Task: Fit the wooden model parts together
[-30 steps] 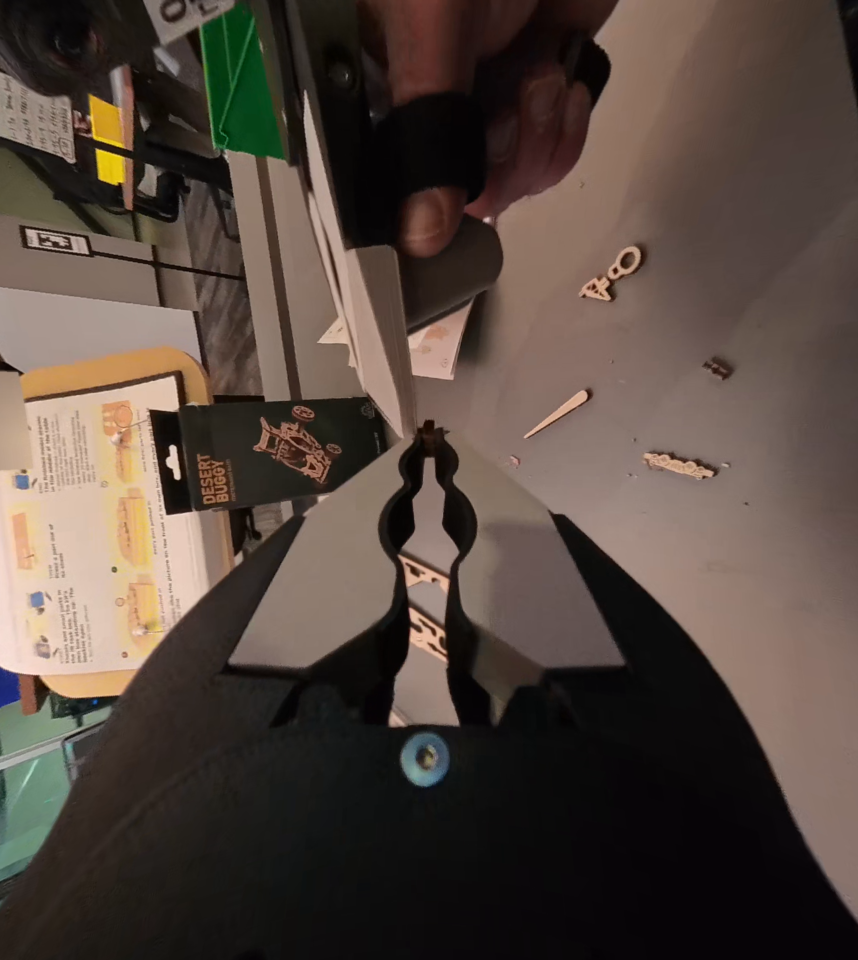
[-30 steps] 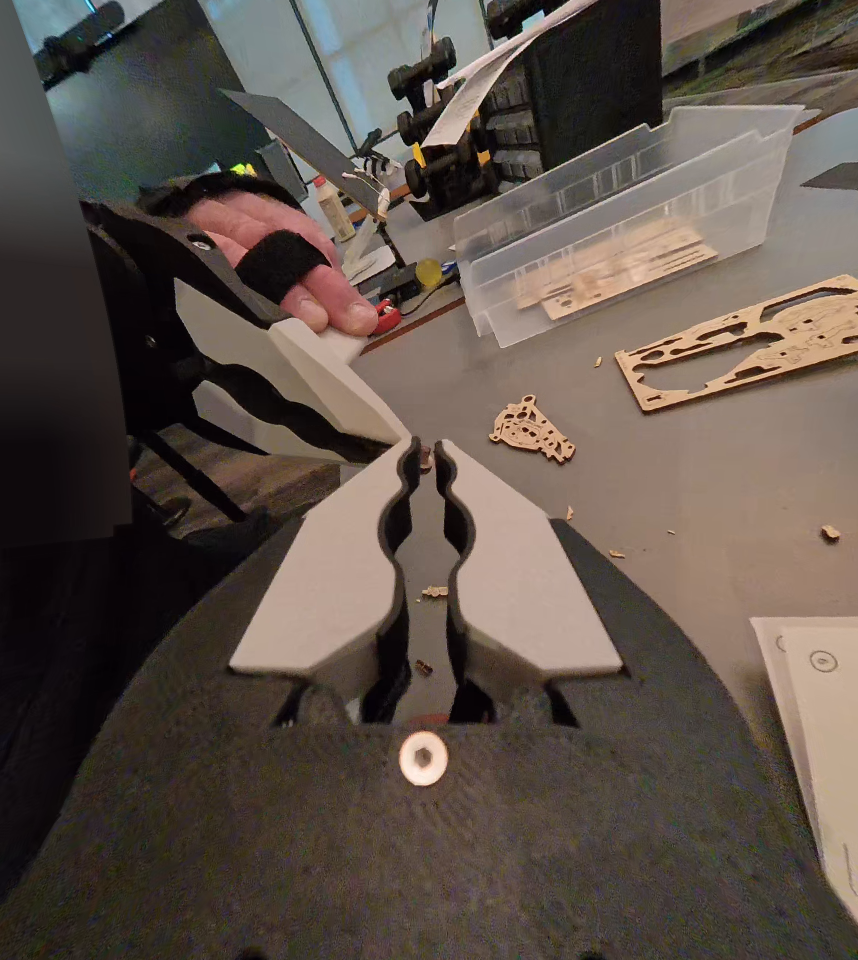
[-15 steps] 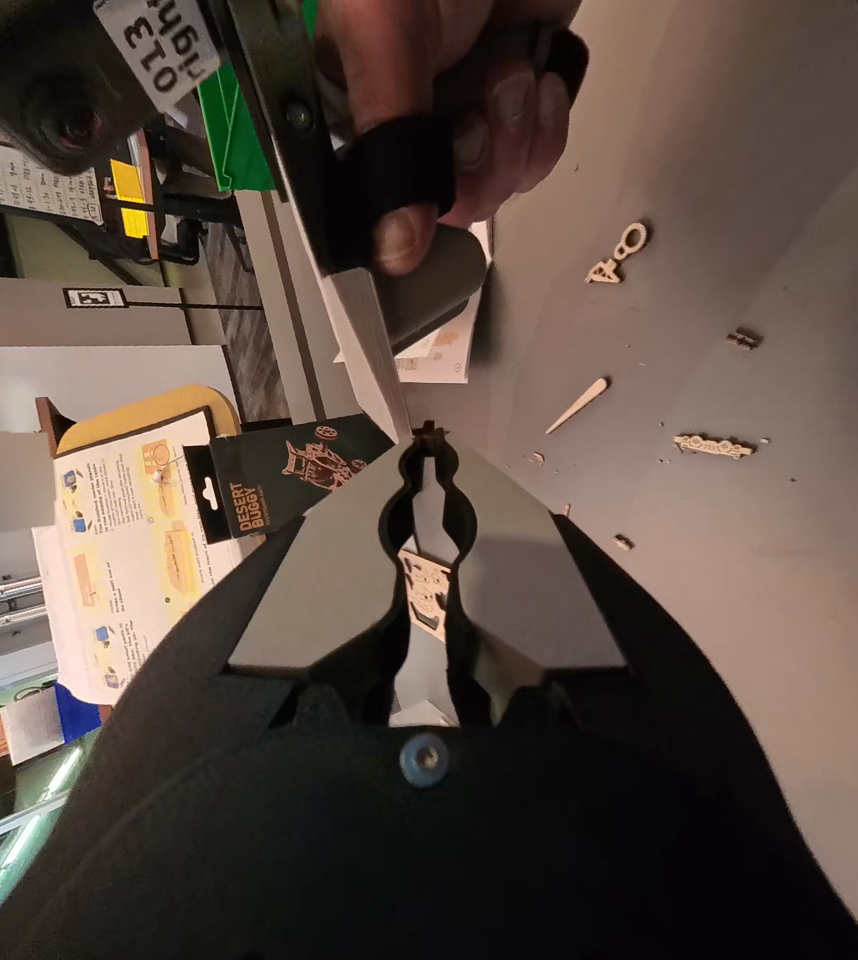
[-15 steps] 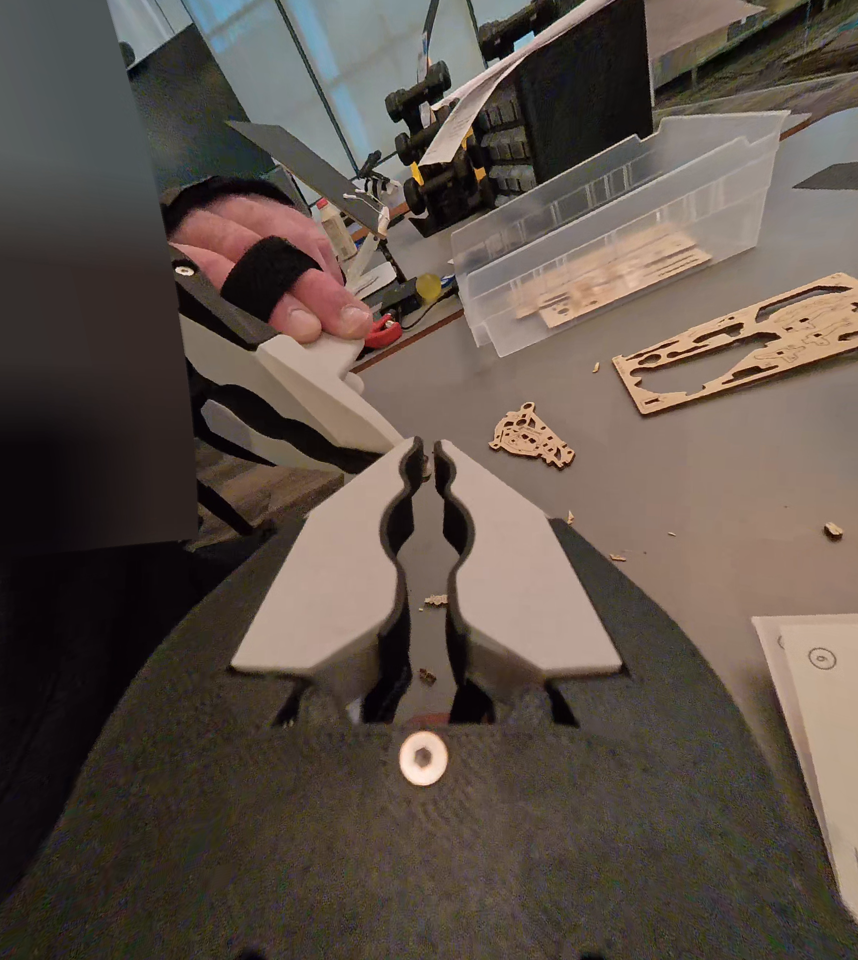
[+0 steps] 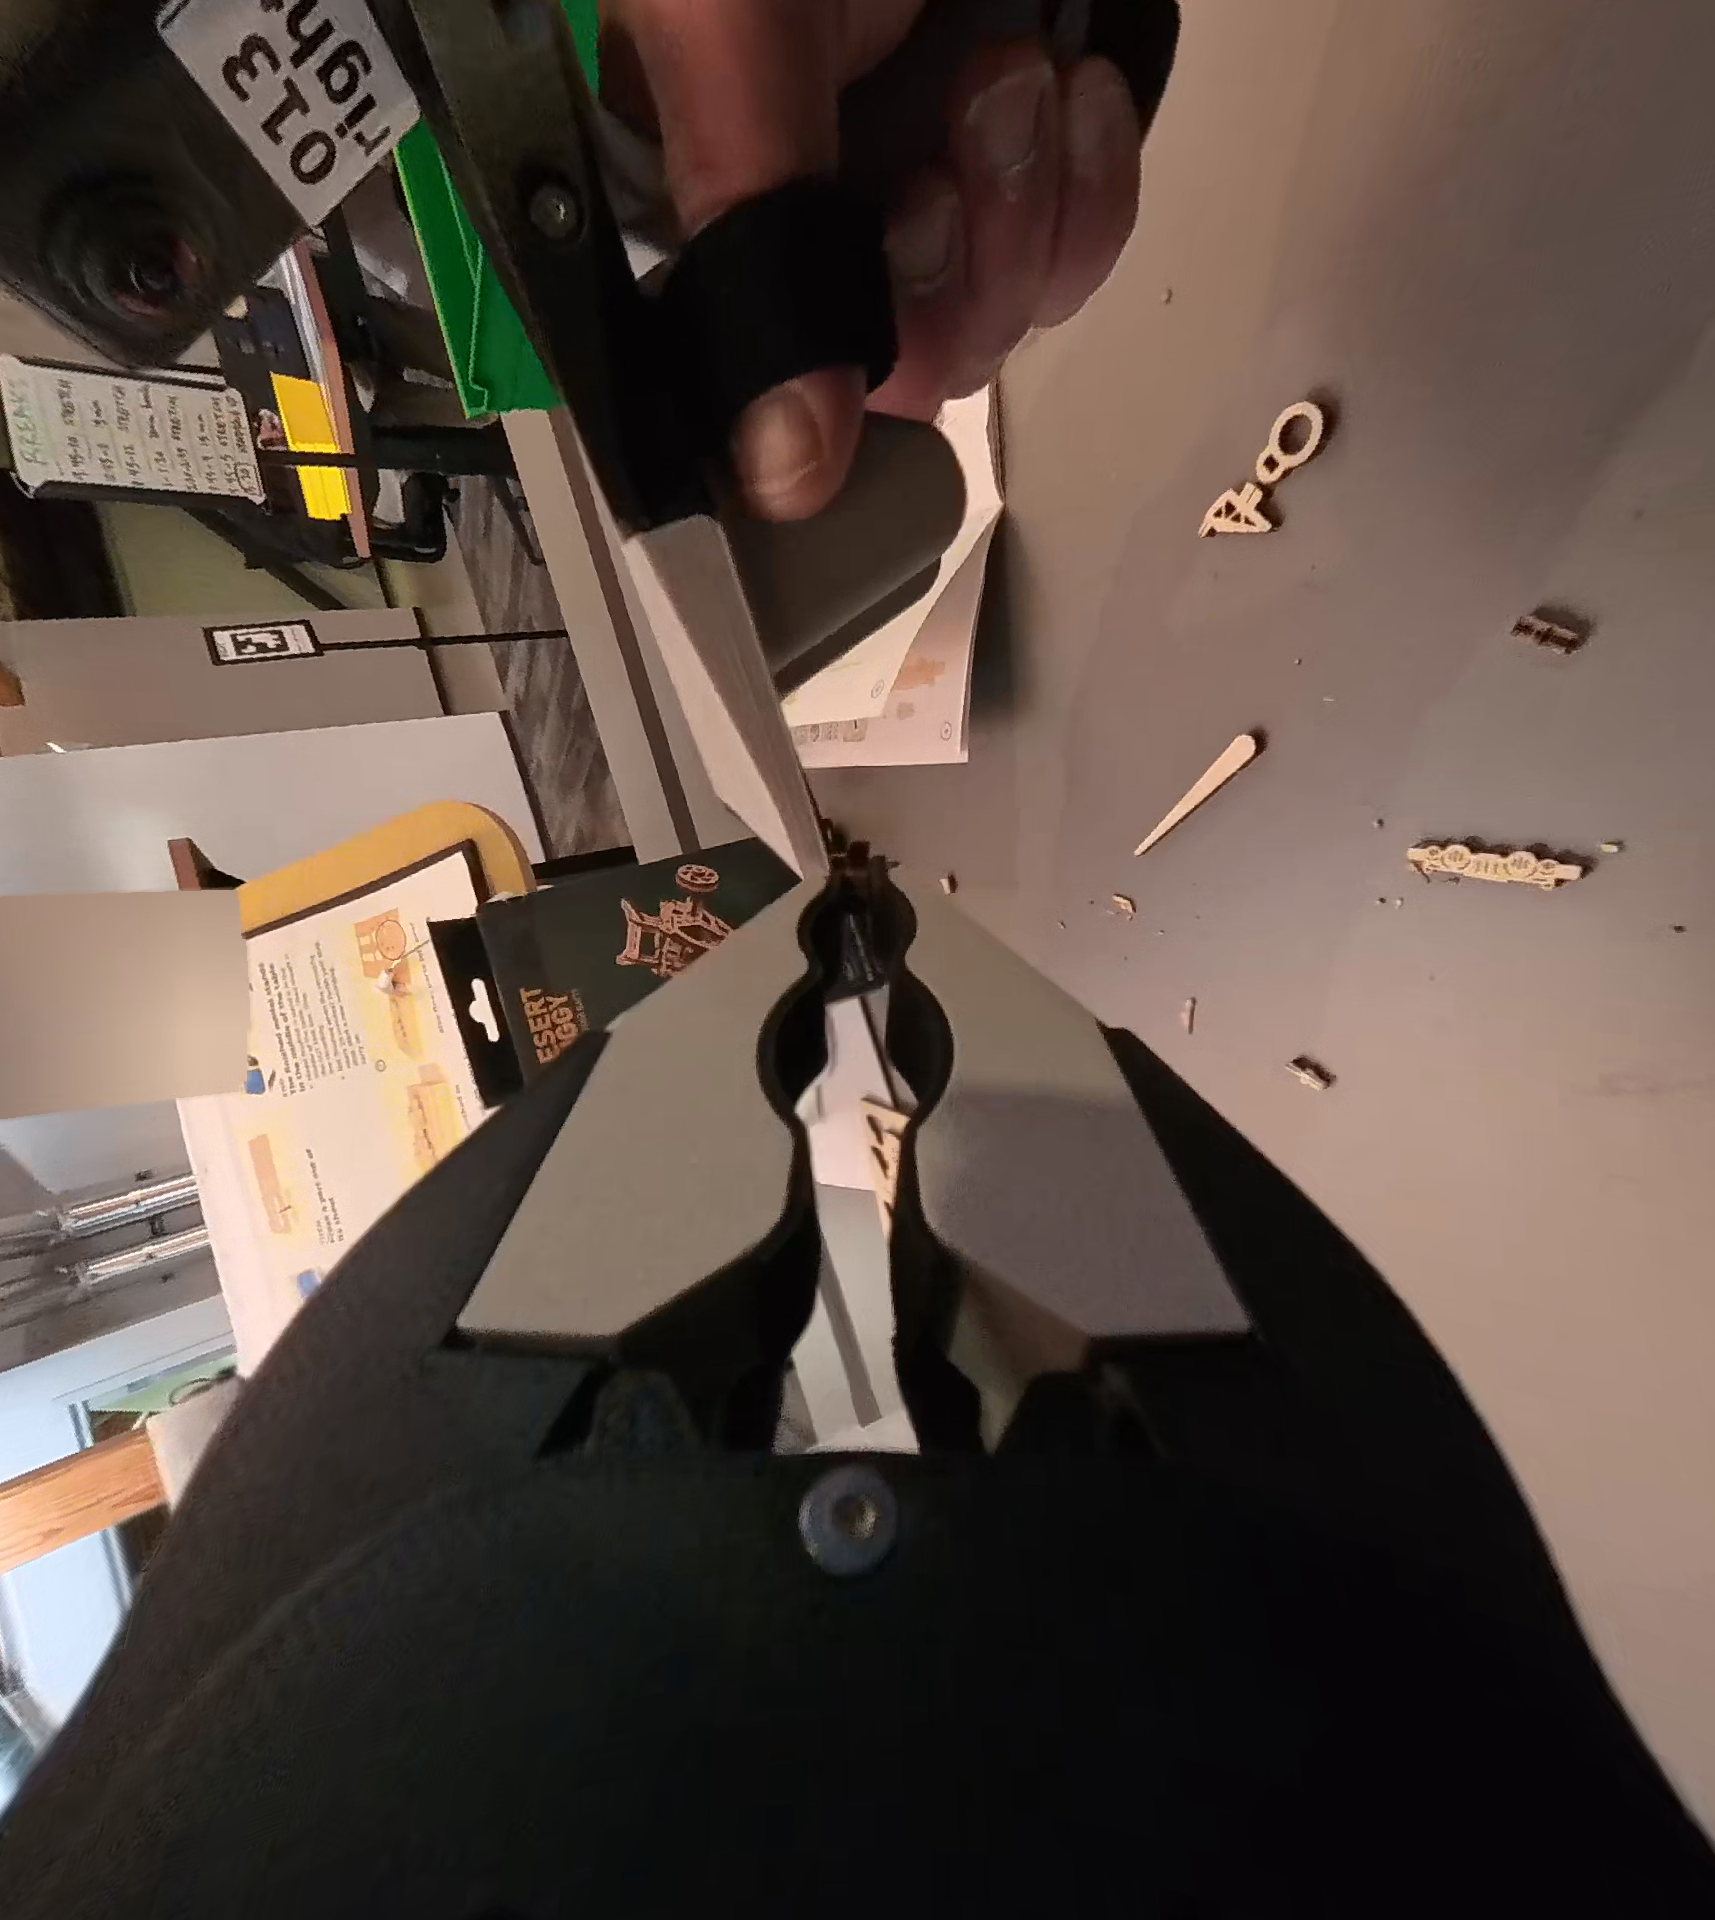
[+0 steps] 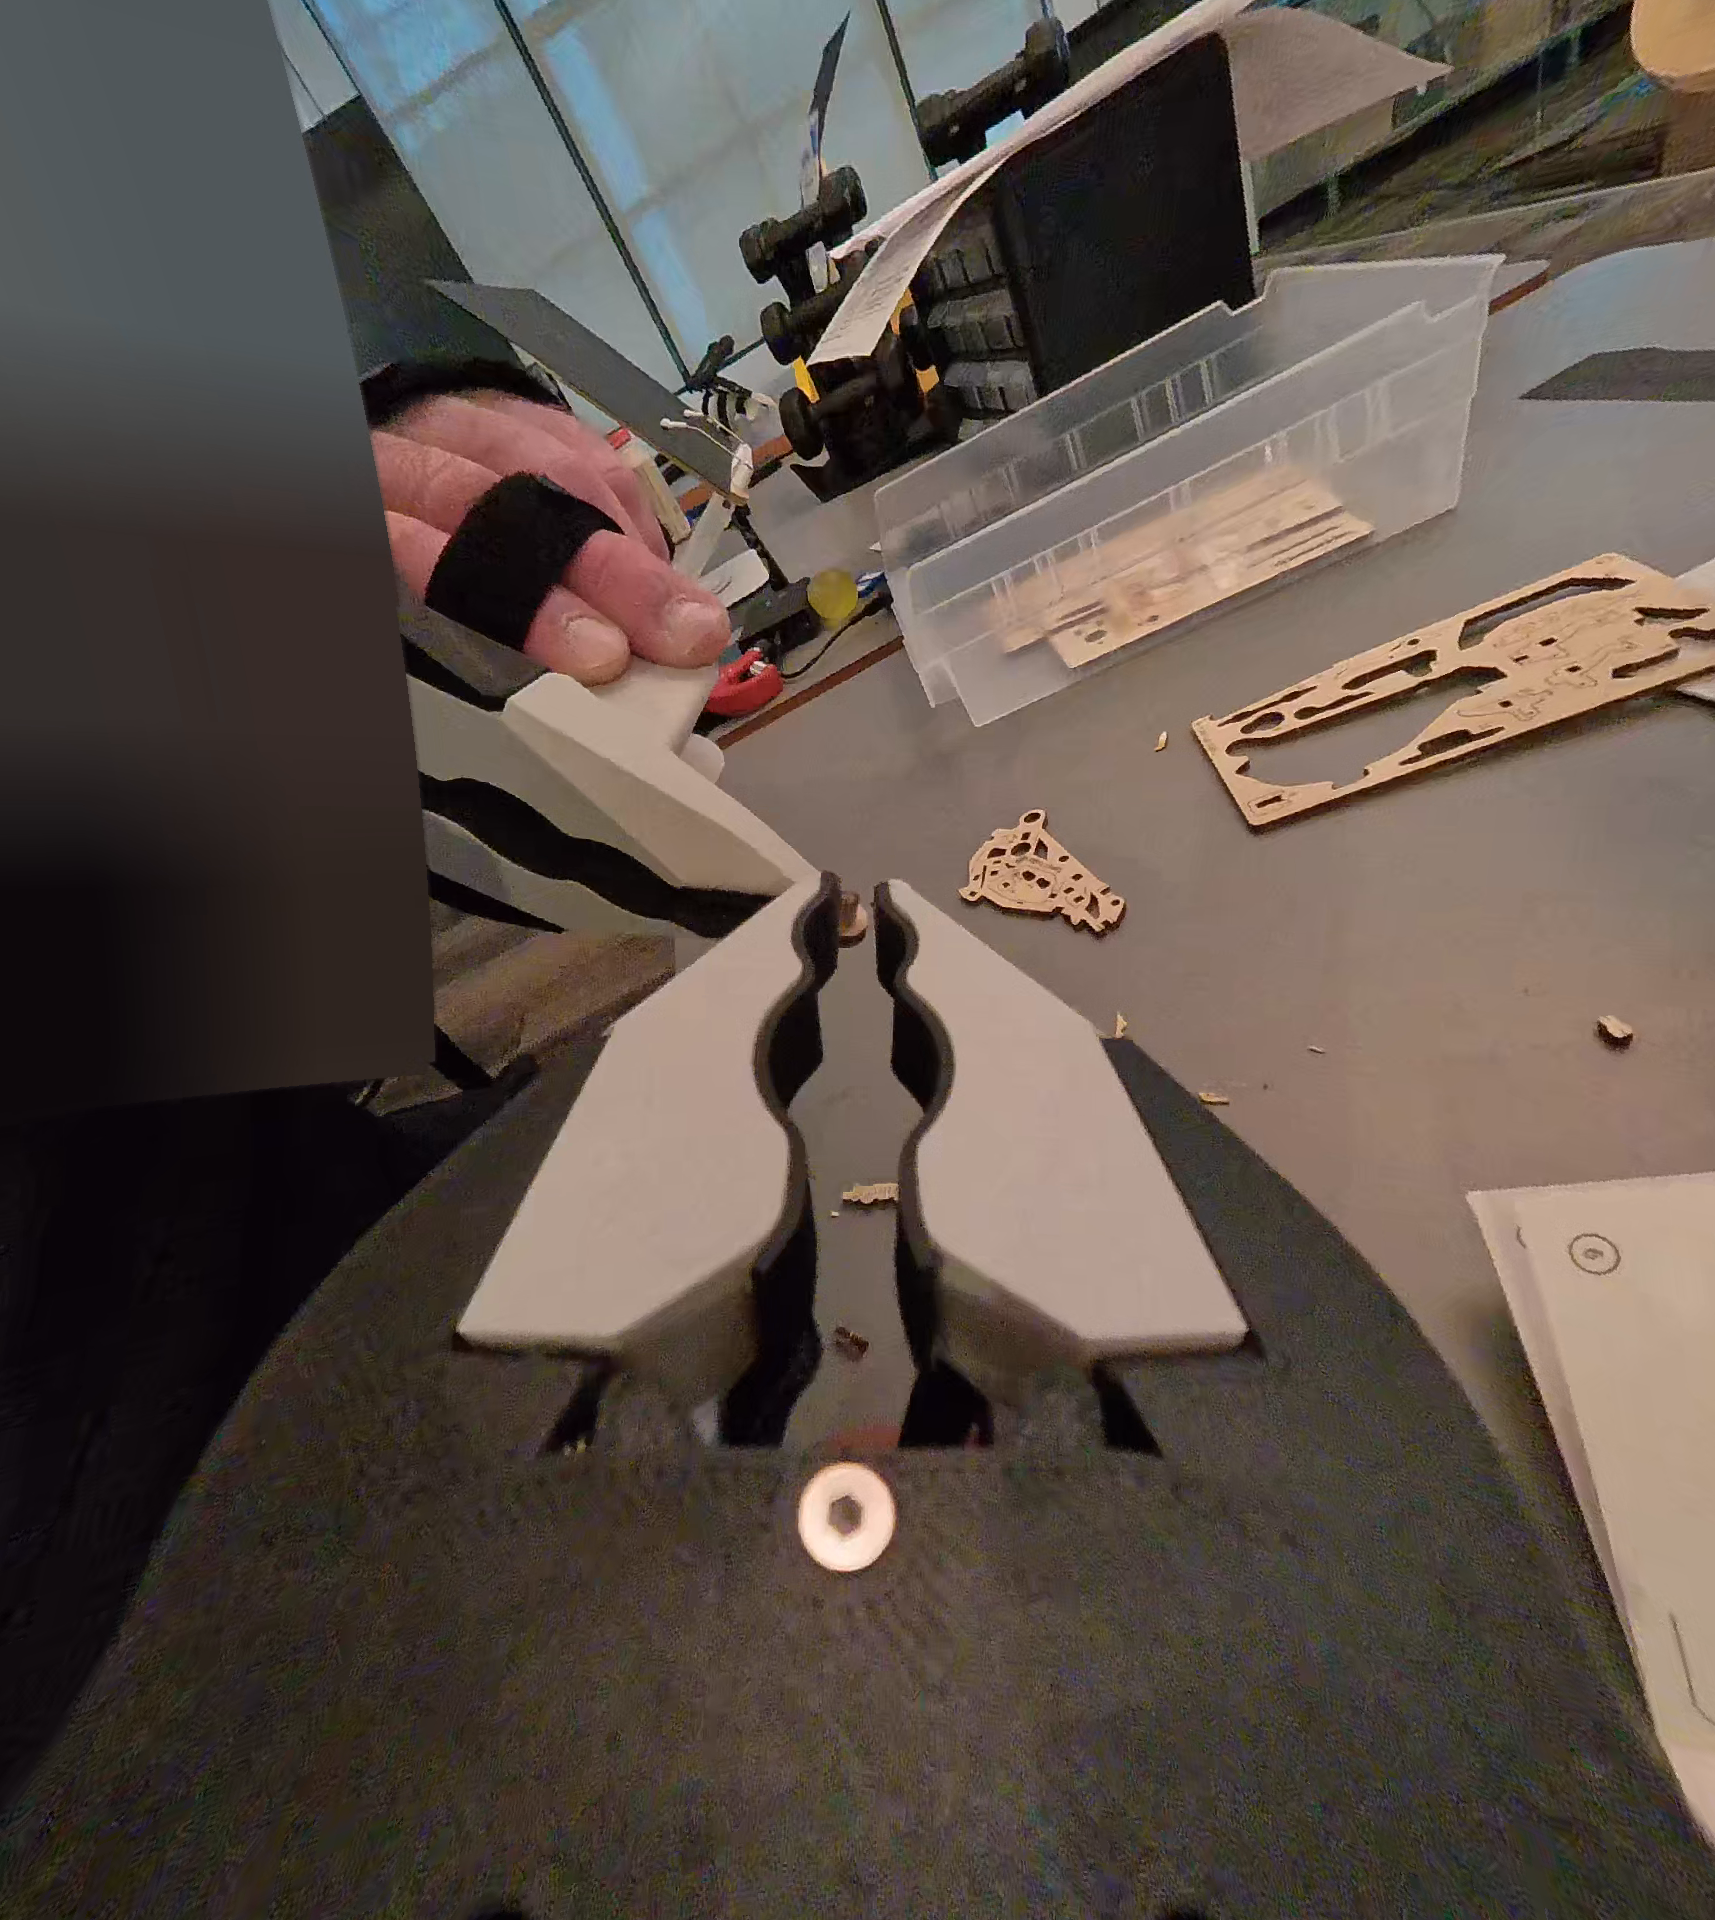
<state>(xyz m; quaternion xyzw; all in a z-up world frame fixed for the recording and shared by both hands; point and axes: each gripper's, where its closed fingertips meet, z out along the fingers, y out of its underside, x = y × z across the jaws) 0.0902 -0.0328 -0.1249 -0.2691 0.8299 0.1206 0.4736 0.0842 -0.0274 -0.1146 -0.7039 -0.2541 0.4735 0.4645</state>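
Both tongs (image 5: 858,883) (image 6: 851,904) meet tip-to-tip over the table (image 6: 1352,935).

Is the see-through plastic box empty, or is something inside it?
Not empty. Pale wooden sheets show through the clear plastic box wall.

Left gripper (image 5: 855,883) rolled on its side, pale fingers (image 5: 687,1122) drawn together at the tips and pinching a small dark wooden piece (image 5: 858,868). Right gripper (image 6: 853,904) level, fingertips slightly parted, with a small gap showing between them. Tips of both grippers nearly meeting at an angle. Right hand (image 5: 894,208) wrapped around its handle, one finger through a black strap; left hand (image 6: 541,551) gripping likewise.
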